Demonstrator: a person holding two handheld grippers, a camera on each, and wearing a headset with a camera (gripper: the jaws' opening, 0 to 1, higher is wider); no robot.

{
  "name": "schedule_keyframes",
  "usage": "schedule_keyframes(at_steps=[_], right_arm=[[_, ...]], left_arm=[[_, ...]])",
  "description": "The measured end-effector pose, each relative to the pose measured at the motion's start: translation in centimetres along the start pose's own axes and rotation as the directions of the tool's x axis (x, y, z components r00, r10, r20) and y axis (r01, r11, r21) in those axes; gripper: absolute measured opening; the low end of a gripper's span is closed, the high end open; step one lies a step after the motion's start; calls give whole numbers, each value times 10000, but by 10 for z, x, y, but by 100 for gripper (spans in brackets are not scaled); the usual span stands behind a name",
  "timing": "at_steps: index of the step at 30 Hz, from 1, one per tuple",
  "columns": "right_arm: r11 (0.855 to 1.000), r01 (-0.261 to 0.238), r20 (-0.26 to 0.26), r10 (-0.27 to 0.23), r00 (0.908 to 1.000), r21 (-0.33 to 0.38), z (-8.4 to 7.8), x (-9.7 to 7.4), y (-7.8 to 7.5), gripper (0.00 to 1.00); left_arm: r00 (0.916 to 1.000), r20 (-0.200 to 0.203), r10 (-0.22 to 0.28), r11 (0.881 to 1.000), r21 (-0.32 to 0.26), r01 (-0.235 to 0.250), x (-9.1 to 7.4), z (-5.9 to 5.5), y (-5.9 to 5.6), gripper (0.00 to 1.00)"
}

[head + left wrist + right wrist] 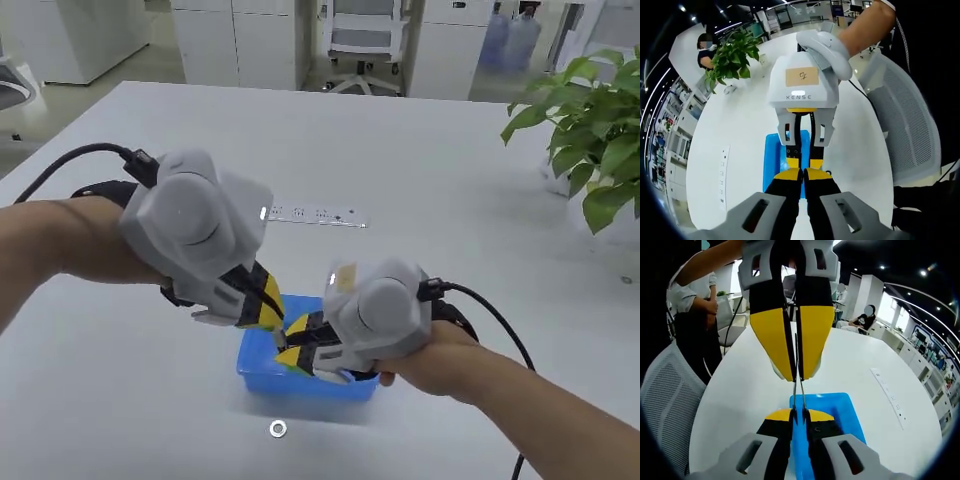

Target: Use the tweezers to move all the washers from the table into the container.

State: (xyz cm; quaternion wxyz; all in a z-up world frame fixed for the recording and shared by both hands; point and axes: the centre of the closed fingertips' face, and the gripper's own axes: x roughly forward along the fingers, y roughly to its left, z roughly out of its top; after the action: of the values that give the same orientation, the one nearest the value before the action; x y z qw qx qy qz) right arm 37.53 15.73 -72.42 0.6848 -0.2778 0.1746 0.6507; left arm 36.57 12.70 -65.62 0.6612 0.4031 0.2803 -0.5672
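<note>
Over the blue container (310, 385) my two grippers meet tip to tip. The left gripper (268, 312) comes in from the left and the right gripper (297, 350) from the right. Thin metal tweezers (798, 390) run between them. The left gripper's yellow fingers (812, 335) are shut on the tweezers' upper part, and my right gripper (799, 416) is shut on the lower part. In the left gripper view my left gripper (804, 175) faces the right gripper (803, 161) above the container (771, 155). One small silver washer (278, 429) lies on the white table just in front of the container.
A white power strip (315, 215) lies on the table behind the grippers. A potted green plant (590, 130) stands at the table's right edge. A mesh office chair (910, 115) stands beside the table, and another chair (362, 40) beyond its far end. Cables trail from both grippers.
</note>
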Motion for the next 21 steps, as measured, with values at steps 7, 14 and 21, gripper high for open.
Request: schedule_keyframes(at_steps=[7,14,21], right_arm=[[10000,-89,-20,89,10000,-5,-1,1,11,11],[9998,-211,-47,211,9998,62,-5,3,18,11],[9993,-341,-106,343,9994,177,-12,8,25,11]], left_arm=[[9999,-98,-90,10000,16,90,1,0,-12,6],[9996,-156,-223,9997,-41,223,4,-3,-18,6],[9992,-216,-337,9994,-132,335,10,-9,-24,6]])
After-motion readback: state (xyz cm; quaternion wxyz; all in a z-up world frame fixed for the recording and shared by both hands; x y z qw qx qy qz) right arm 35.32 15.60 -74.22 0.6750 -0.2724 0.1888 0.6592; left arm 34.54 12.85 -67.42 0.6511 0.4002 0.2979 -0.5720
